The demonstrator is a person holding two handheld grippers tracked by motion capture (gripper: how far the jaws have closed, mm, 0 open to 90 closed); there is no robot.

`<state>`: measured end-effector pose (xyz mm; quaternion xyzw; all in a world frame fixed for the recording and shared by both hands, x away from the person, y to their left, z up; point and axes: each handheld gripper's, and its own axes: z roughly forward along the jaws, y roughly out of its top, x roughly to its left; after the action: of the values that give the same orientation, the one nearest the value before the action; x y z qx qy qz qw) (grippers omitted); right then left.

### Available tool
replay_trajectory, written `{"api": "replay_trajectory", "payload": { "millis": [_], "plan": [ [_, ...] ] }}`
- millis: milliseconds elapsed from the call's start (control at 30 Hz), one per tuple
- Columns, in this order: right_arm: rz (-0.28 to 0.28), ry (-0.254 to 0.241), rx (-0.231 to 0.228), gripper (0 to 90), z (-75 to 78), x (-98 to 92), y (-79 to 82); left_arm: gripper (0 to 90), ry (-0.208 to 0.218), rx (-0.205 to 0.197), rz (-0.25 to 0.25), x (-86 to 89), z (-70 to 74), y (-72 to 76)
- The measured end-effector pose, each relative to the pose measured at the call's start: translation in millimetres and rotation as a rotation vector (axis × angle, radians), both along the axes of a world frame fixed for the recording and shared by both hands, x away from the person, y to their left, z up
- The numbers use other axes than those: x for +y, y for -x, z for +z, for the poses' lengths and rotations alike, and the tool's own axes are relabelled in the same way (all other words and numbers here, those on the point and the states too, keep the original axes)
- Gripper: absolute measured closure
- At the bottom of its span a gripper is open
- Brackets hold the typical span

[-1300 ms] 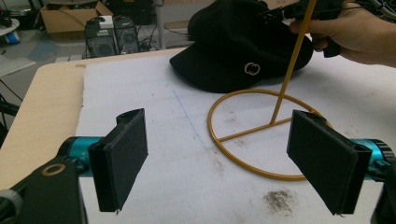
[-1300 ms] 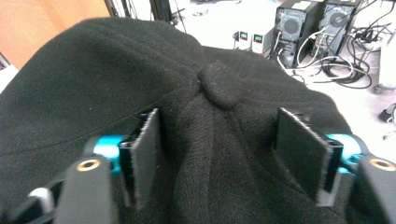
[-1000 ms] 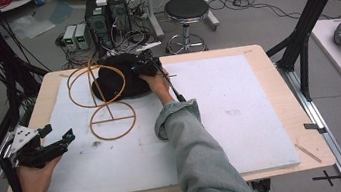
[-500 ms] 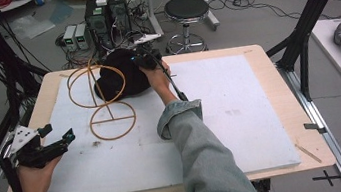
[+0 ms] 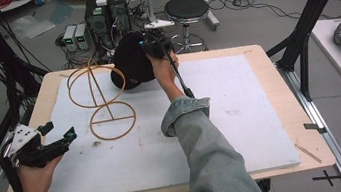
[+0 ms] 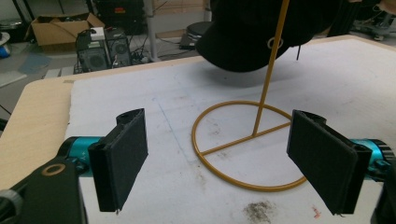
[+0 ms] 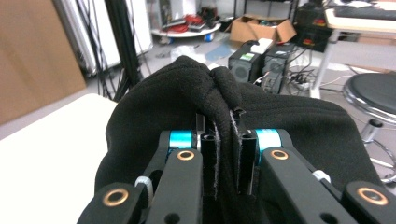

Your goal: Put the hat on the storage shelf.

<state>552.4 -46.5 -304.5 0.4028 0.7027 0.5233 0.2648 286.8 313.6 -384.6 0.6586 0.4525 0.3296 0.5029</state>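
The cap [image 5: 131, 63] is black, soft fabric, and hangs in the air at the far side of the stand [image 5: 101, 103], level with its upper ring and just right of it. It is clear of the table [image 5: 264, 57]. The right gripper [image 5: 154, 48] is clamped on a fold of the crown: in the right gripper view the jaws stand nearly together with a ridge of fabric [image 7: 219, 98] bunched up between them. A pinch on the crown leaves the opening facing down and free — my reading is that this suits lowering the cap over the stand's top ring.

The stand is thin gold wire, with a round base ring flat on the white mat [image 5: 242, 116], an upright rod and a ring on top. In the left gripper view the rod [image 6: 271, 70] crosses in front of the cap, so from that side the cap is behind the stand and above its base.

The left gripper [image 5: 56, 142] is on the near-left side of the stand, well apart from it, with its jaws spread wide and nothing between them. It points at the base ring [image 6: 243, 149] — probably waiting to steady the stand if it tips.

Writing: none readable. A small ring-shaped mark [image 6: 272, 43] shows on the cap, too small to read as a logo. Labels on the computer boxes [image 5: 106, 11] beyond the table are illegible.
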Motion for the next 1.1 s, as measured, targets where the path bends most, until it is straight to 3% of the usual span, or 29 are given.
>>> {"api": "replay_trajectory", "payload": {
  "millis": [100,333,600,900,1100],
  "plan": [
    [-0.024,-0.046,-0.008,85.6,11.3,-12.0,4.9,20.7,0.000,-0.008,-0.004,-1.6,1.9,0.7],
    [-0.072,-0.101,-0.048,85.6,37.2,-33.8,18.4,20.7,0.002,-0.011,-0.013,-4.6,3.1,1.2],
    [-0.099,-0.188,-0.057,85.7,55.8,-57.3,26.5,20.7,0.004,-0.020,-0.018,-5.9,5.7,2.2],
    [-0.119,-0.239,-0.069,85.6,70.5,-69.8,36.2,20.7,0.009,-0.027,-0.011,-2.9,8.4,3.9],
    [-0.100,-0.277,-0.083,85.6,89.5,-73.0,47.1,20.7,0.010,-0.030,-0.008,-1.8,8.4,4.1]
  ]
}}
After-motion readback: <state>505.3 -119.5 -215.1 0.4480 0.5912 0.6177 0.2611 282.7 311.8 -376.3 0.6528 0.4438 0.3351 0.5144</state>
